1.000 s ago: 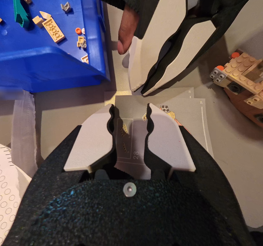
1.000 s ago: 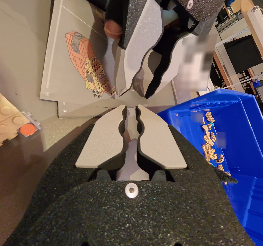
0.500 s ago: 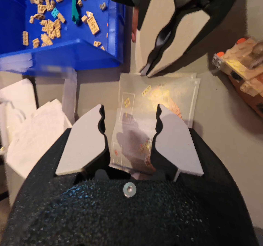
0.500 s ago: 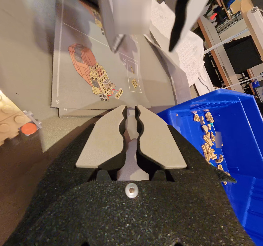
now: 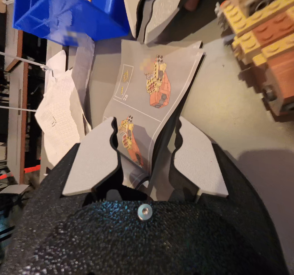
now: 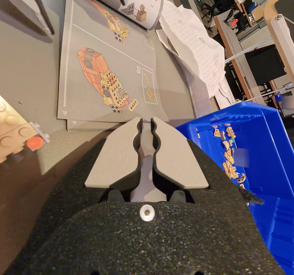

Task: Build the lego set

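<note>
The grey instruction booklet point(image 5: 175, 76) lies open on the table, and one page curls upward between the fingers of my left gripper point(image 5: 147, 120), which is open and not clamped on it. The booklet also shows in the right wrist view point(image 6: 71, 76), with the lifted page point(image 6: 148, 12) at the top. My right gripper point(image 6: 145, 120) is shut and empty, its tips at the booklet's edge; it also shows in the left wrist view point(image 5: 143, 20). The tan and orange-brown lego model point(image 5: 262, 36) stands to the right of the booklet, and its corner point(image 6: 12, 131) is beside my right gripper.
A blue bin point(image 6: 254, 211) with several loose tan bricks point(image 6: 229, 160) stands beside my right gripper; it also shows in the left wrist view point(image 5: 63, 20). Crumpled white paper bags point(image 5: 58, 108) lie at the table edge next to the booklet. Furniture stands beyond the table. About 11 cm separates my left fingertips from my right.
My left gripper has pulled back, tilted and opened wider. A booklet page has lifted and now curls up between its fingers. My right gripper has stayed shut at the booklet's edge.
</note>
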The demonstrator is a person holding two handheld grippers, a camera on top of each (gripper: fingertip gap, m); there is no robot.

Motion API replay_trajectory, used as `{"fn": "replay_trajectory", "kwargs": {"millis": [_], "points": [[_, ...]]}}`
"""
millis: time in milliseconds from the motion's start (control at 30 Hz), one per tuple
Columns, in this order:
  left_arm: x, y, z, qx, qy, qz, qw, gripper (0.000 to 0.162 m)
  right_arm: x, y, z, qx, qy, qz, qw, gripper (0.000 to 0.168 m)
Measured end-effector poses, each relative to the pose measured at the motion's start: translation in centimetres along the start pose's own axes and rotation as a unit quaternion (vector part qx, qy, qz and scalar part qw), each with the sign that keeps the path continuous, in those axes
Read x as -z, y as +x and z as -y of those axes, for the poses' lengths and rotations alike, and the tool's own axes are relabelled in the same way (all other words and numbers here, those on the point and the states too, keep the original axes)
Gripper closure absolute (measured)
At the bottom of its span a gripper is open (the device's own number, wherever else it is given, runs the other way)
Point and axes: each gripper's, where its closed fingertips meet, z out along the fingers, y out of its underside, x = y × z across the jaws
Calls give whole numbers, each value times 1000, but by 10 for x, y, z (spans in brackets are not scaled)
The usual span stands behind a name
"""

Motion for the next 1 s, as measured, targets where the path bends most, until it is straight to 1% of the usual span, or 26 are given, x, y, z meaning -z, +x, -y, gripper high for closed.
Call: {"fn": "replay_trajectory", "kwargs": {"millis": [100,367,600,733,800,933,1000], "points": [[-4,-2,-6,-24,-22,13,999,92,0,0,0,3,1,-1,1000,159],[0,-13,1,-27,-5,49,998,98,1,-1,1,8,5,-1,1000,159],[3,-20,3,-15,8,81,997,114,4,0,3,6,16,-8,1000,158],[1,-11,3,29,19,58,998,122,5,3,3,-3,22,-12,1000,158],[-1,-6,4,37,24,48,998,126,5,3,4,-4,23,-12,1000,158],[-3,-3,5,38,23,45,998,142,5,3,4,-2,23,-13,1000,158],[-4,0,4,44,22,36,998,153,6,3,4,-3,24,-14,1000,158]]}}
